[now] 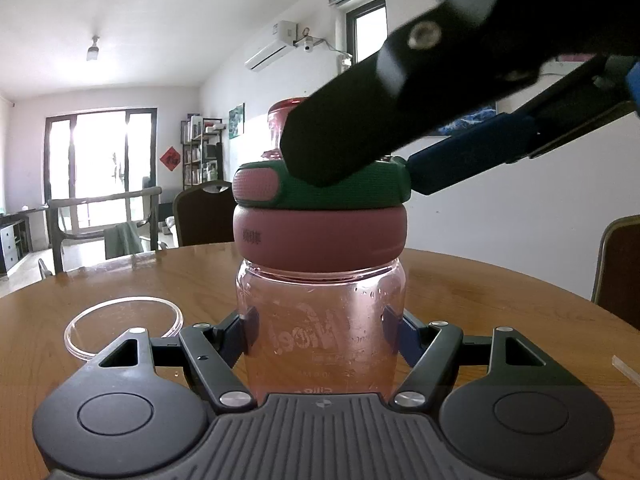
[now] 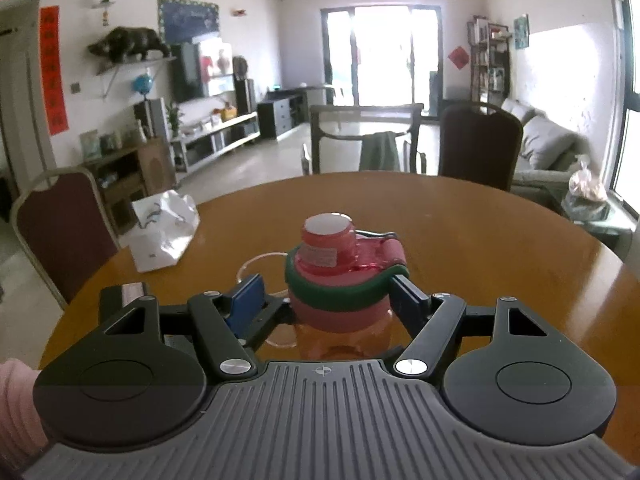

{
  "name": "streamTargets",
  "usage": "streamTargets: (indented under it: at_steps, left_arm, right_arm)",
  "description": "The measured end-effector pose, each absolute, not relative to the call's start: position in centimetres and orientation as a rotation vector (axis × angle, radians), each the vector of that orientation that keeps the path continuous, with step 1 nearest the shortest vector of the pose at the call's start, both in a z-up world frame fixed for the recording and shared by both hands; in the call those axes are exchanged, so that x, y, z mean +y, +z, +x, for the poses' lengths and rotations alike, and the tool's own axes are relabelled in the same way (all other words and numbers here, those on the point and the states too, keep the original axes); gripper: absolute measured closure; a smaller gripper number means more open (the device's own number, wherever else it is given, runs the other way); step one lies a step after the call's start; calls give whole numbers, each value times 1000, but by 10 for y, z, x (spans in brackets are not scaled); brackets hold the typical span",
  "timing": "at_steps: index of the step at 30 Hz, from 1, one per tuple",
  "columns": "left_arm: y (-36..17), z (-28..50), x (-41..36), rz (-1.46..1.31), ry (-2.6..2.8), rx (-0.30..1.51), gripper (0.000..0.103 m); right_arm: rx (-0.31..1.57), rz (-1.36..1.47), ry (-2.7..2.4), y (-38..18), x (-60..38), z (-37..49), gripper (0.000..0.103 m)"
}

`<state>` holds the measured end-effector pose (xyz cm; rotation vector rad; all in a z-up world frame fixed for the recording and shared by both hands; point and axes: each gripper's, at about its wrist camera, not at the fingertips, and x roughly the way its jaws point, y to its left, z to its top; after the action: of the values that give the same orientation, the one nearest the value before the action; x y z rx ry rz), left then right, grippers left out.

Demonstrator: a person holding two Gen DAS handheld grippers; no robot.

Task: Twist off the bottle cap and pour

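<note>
A clear, pink-tinted bottle (image 1: 320, 292) stands upright on the round wooden table (image 1: 500, 292). My left gripper (image 1: 322, 332) is shut on its body, a pad pressed to each side. The pink screw cap (image 1: 320, 236) carries a green band and a flip spout. In the left wrist view my right gripper (image 1: 368, 168) comes down from the upper right over the cap. Seen from the right wrist, my right gripper (image 2: 326, 296) straddles the cap (image 2: 332, 312): the right finger touches the green band, while the left blue pad (image 2: 248, 300) stands a little off it.
A clear round dish (image 1: 120, 320) lies on the table left of the bottle. A white plastic bag (image 2: 164, 232) sits at the table's far left edge. Chairs (image 2: 476, 144) ring the table. A pink sleeve (image 2: 16, 400) shows at the lower left.
</note>
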<state>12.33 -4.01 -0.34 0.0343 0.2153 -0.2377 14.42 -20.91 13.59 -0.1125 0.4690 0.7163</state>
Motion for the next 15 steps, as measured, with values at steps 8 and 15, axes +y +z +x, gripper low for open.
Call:
streamTargets:
  at_steps: [8,15]
  left_arm:
    - [-5,126,-40,46,-225,217,32]
    - [-5,128,-37,49,-225,218,32]
  right_arm:
    - [448,-239,625,135,-174,157,25]
    - [430,-334,655,130,-164,171,28]
